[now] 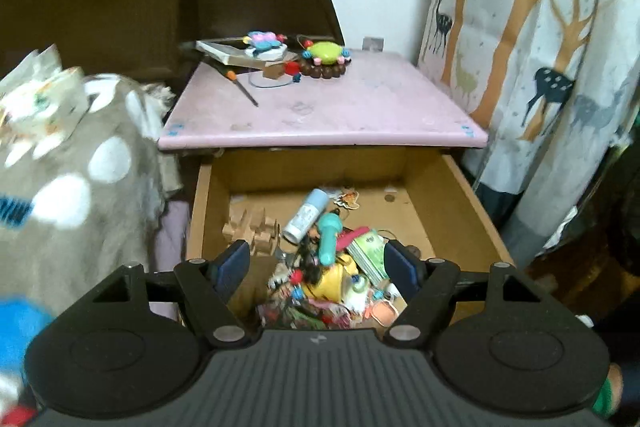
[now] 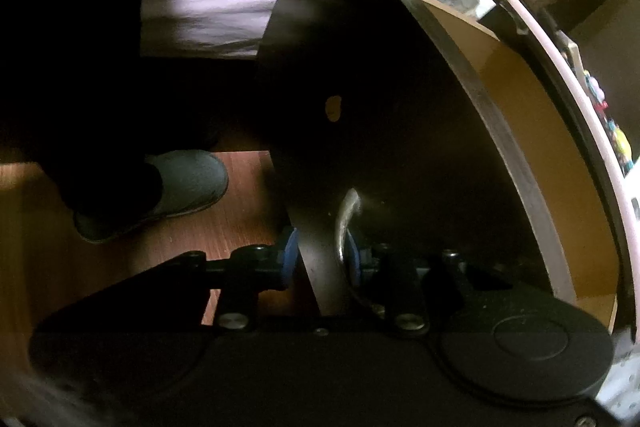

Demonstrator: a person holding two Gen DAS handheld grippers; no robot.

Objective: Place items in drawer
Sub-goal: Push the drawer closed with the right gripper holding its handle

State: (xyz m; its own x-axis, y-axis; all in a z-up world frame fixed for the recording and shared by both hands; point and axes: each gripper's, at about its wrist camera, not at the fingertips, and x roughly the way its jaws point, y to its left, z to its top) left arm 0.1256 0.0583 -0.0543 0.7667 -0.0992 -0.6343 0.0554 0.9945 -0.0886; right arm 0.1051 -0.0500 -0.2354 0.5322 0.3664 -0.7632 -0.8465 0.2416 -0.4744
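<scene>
The wooden drawer (image 1: 456,195) stands pulled out under the pink tabletop (image 1: 320,107). It holds a heap of small things: a light blue tube (image 1: 306,215), a teal toy (image 1: 330,237), a yellow toy (image 1: 332,277) and wooden blocks (image 1: 252,231). My left gripper (image 1: 318,263) hangs open and empty over the heap. In the right wrist view my right gripper (image 2: 322,257) is shut on the dark drawer front (image 2: 368,99), beside its metal handle (image 2: 346,215). On the tabletop lie a green bead toy (image 1: 326,61), a pastel flower toy (image 1: 264,43) and a screwdriver (image 1: 240,85).
A bed with a grey dotted blanket (image 1: 80,167) is left of the drawer. A tree-print curtain (image 1: 540,47) hangs on the right. A flat box (image 1: 228,53) lies at the back of the tabletop. A slippered foot (image 2: 168,191) stands on the wooden floor.
</scene>
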